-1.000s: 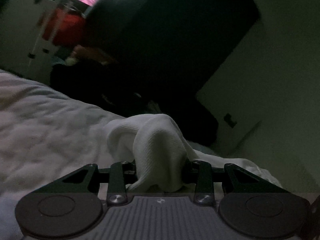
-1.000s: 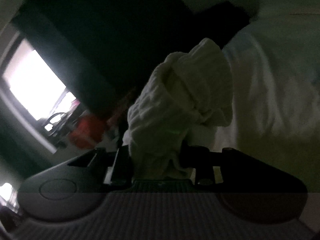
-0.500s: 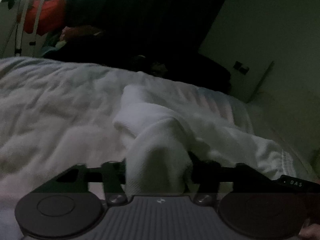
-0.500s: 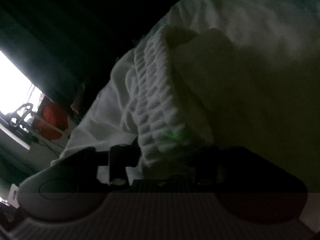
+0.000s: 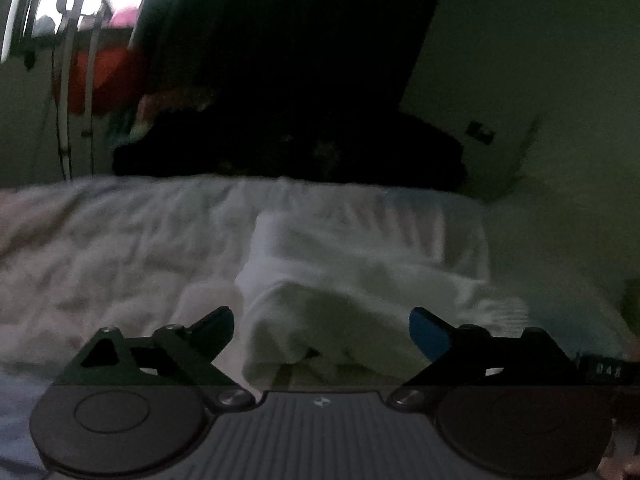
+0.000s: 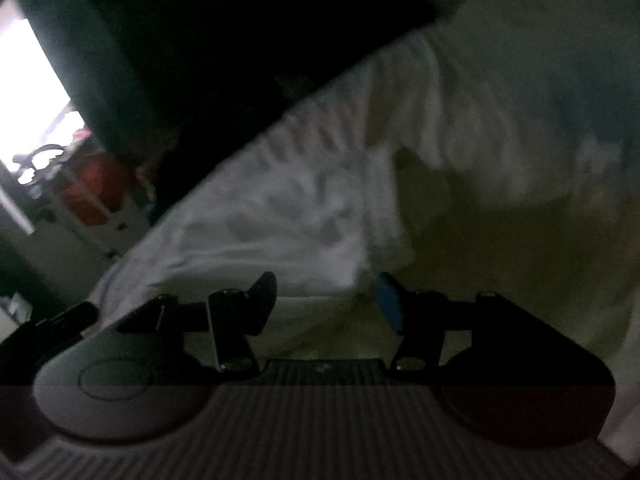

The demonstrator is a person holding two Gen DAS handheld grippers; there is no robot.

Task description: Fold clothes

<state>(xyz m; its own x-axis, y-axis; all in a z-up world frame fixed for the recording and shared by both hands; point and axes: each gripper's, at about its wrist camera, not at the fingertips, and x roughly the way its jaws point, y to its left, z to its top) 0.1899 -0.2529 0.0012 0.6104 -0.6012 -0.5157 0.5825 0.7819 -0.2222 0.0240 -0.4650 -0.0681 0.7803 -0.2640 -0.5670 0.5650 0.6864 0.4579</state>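
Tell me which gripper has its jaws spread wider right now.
The left gripper: its jaws stand far apart either side of the white garment on the bed. The right gripper is open too, but with a narrower gap.

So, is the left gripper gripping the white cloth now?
No, the left gripper is open, and the white cloth lies loose on the bed.

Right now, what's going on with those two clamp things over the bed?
A person is folding clothes with a handheld gripper in each hand. Both the left gripper and right gripper are open and hold nothing. A white garment lies on the bed, right in front of the left gripper. The room is dim, so finer detail is lost.
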